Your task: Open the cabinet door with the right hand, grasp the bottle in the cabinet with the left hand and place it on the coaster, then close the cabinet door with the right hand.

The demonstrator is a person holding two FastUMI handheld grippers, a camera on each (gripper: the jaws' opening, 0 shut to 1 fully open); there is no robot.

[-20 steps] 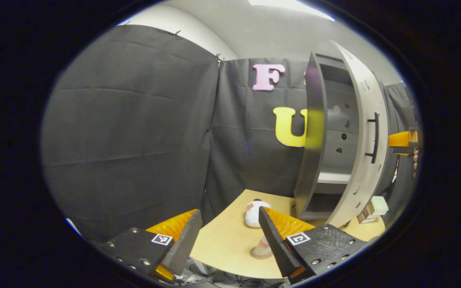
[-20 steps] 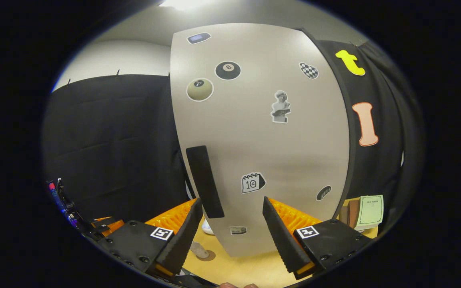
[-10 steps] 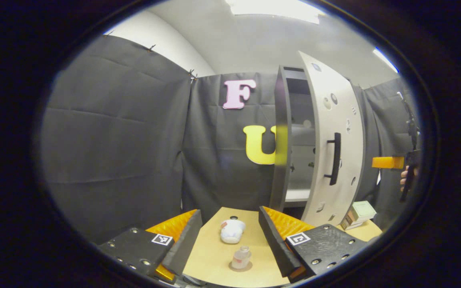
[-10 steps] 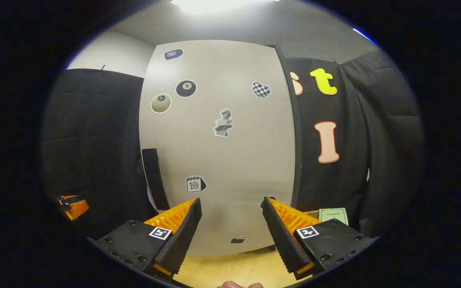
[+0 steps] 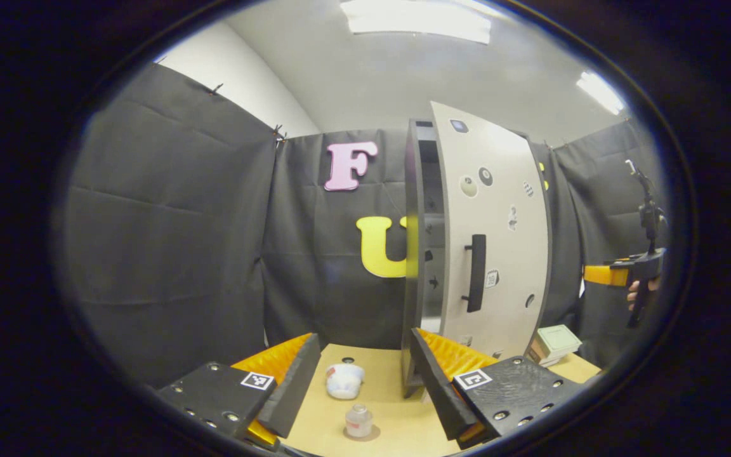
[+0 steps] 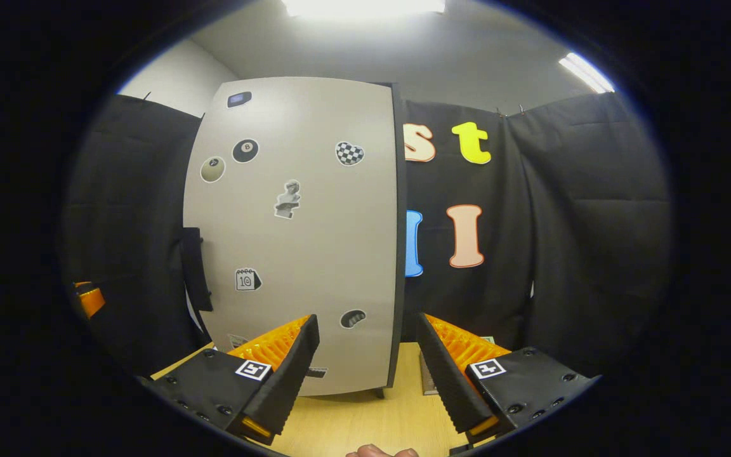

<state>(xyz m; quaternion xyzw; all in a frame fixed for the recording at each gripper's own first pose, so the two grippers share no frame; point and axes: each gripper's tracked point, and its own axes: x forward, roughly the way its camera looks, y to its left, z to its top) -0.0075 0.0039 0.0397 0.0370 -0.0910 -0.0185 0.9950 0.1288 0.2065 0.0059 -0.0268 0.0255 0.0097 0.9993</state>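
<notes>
Bottle first: it stands upright on the round coaster at the near edge of the wooden table, seen between the fingers of your left gripper. That gripper is spread wide and holds nothing; it hangs back from the table, apart from the bottle.

Just behind the bottle lies a white cloth-like lump, near it but not touching. Past that stands the cabinet, and its pale door, dotted with stickers, sits nearly shut: in the left gripper view you see a narrow gap along the handle side, with the dark handle on the door's front. A small stack of books rests on the table to the right of the cabinet.

Your right gripper is also spread apart and empty, facing the door squarely from a little way off, touching neither the door nor the handle. In the left gripper view you can see it at far right, held in a hand. Nothing lies between it and the door.
</notes>
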